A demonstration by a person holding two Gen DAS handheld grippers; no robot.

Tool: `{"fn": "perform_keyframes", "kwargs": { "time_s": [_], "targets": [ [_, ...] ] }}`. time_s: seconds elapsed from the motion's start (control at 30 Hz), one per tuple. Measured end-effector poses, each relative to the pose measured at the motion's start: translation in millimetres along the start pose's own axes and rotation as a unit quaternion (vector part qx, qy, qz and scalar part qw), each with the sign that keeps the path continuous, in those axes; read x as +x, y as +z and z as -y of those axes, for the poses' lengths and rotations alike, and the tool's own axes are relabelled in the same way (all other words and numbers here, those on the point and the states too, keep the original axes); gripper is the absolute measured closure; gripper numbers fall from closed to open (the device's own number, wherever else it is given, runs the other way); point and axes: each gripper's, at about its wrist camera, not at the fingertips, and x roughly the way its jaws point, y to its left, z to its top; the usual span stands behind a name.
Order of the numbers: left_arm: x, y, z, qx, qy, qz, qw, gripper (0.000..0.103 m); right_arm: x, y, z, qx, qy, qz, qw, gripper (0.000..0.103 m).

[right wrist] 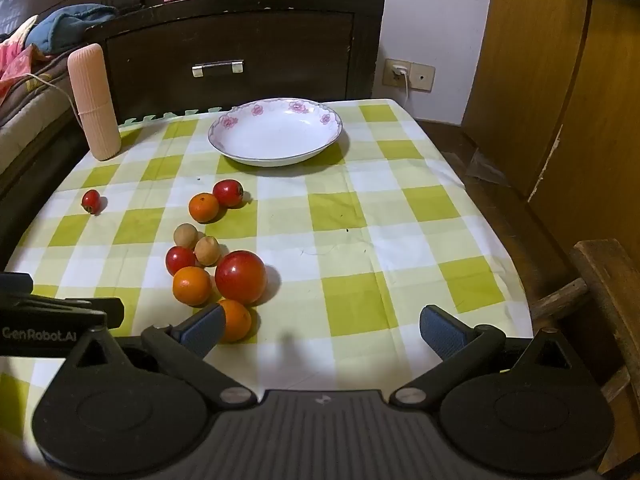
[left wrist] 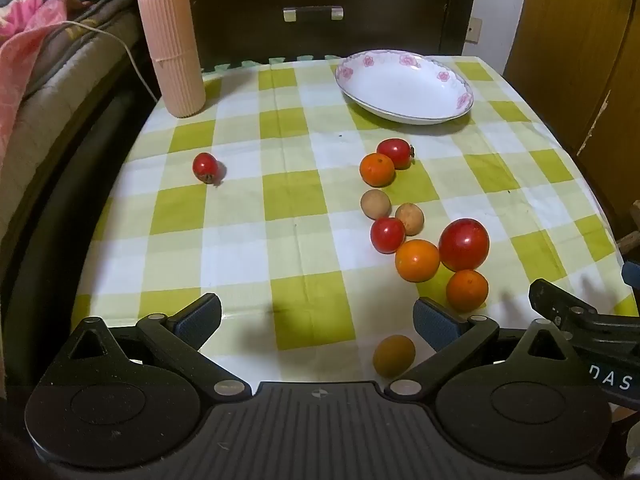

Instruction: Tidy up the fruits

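Nothing is gathered yet: the white plate [right wrist: 276, 136] with its pink flower rim sits bare near the far edge of the counter [right wrist: 400, 240], and every fruit lies loose on the green-and-white checked cloth, so this looks like the opening step — choosing a first fruit. Both tools hover over the near edge, the left tool [left wrist: 318, 320] and the right tool [right wrist: 322, 330] each spread wide apart and clamped on nothing. The fruits cluster in a loose line between the plate and the near edge: a large glossy red fruit [right wrist: 240, 277], smooth oranges [right wrist: 192, 286], smaller shiny red ones [right wrist: 180, 260] and two dull tan round ones [right wrist: 207, 251], several touching. One small red fruit [right wrist: 91, 201] lies apart toward the left edge, near a ribbed pink cylinder [right wrist: 94, 104] at the far left corner. The next move probably calls for lowering over one round, roll-prone fruit — the orange [right wrist: 236, 320] just beside the right tool's left finger seems handiest — and closing gently.
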Motion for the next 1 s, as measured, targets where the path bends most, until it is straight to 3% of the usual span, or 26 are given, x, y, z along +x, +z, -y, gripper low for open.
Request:
{"fn": "perform_keyframes", "kwargs": {
  "time_s": [1.0],
  "targets": [
    [3.6, -4.0, -1.0, 0.004, 0.003, -0.007, 1.0000, 0.000, 2.9, -2.1, -1.1, -0.002, 0.000, -0.007, 1.000, 0.001]
  ]
}}
